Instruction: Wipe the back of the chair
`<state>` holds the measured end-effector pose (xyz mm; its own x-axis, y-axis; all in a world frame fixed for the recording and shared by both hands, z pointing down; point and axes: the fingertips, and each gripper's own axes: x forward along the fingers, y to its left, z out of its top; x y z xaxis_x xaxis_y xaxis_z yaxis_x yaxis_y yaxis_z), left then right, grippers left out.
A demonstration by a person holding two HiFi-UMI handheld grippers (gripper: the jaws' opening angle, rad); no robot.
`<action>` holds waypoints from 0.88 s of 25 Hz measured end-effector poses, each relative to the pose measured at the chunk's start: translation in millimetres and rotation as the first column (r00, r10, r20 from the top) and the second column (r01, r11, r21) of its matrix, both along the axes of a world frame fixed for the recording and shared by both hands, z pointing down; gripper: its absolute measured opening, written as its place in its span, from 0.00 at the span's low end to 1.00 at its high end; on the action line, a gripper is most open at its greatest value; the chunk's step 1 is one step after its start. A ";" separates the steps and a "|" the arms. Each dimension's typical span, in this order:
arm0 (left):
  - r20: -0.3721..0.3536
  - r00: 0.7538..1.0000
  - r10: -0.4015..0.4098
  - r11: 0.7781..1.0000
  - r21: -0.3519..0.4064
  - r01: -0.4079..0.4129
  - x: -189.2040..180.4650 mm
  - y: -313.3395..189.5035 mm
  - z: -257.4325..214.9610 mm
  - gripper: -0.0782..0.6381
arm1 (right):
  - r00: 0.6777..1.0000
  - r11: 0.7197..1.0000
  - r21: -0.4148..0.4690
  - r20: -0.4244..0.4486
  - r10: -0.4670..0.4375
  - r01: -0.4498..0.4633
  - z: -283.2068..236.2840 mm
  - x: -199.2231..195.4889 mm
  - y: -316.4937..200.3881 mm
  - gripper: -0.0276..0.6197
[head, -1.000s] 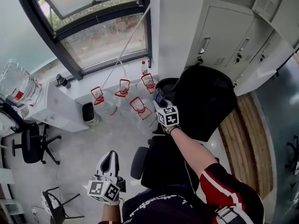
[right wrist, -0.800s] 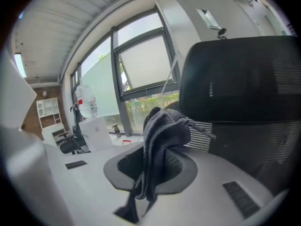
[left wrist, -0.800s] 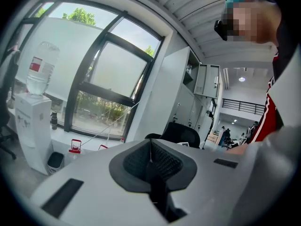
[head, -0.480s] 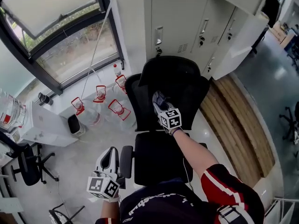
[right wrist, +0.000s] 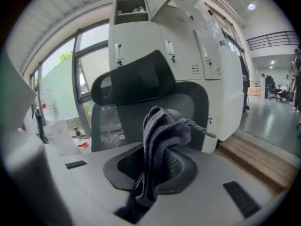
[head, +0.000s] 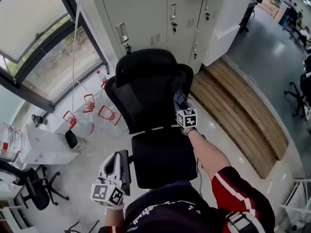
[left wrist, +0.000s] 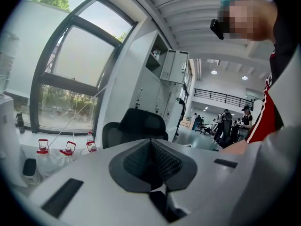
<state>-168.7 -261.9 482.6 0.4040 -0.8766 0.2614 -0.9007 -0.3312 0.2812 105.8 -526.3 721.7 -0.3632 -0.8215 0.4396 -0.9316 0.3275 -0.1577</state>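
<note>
right gripper pinches a grey cloth, which stands bunched above its jaws. the chair back is directly ahead of the cloth, close; contact cannot be confirmed. left gripper is pressed together on nothing, low beside the seat. risk: the mesh may drag the bunched cloth out of the pinch, or the unsteadied chair may swivel away under pressure.

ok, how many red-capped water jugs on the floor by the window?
3 in clear view, on the floor left of the chair: leftmost jug, middle jug, and the jug nearest the chair. A fourth may be hidden behind the chair's edge.
</note>
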 end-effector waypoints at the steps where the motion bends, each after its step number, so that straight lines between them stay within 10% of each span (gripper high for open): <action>1: 0.001 1.000 0.004 1.000 -0.003 -0.004 3.4 1.2 1.7 0.15 | 0.999 0.999 -0.014 -0.009 0.034 -0.034 7.6 16.5 1.1 0.15; 10: 0.036 0.999 -0.001 0.999 -0.038 0.003 8.6 4.9 13.4 0.15 | 0.986 0.986 -0.075 -0.076 0.145 -0.151 52.7 86.6 -13.7 0.15; 22: 0.048 0.998 -0.051 0.998 -0.044 0.053 -20.5 5.0 16.3 0.15 | 0.987 0.988 -0.111 -0.133 0.091 -0.106 73.1 55.8 -34.0 0.15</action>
<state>-189.2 -256.8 498.9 0.3445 -0.8831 0.3186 -0.9288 -0.2713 0.2523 161.6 -560.4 794.8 -0.2180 -0.7903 0.5726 -0.9733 0.2192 -0.0681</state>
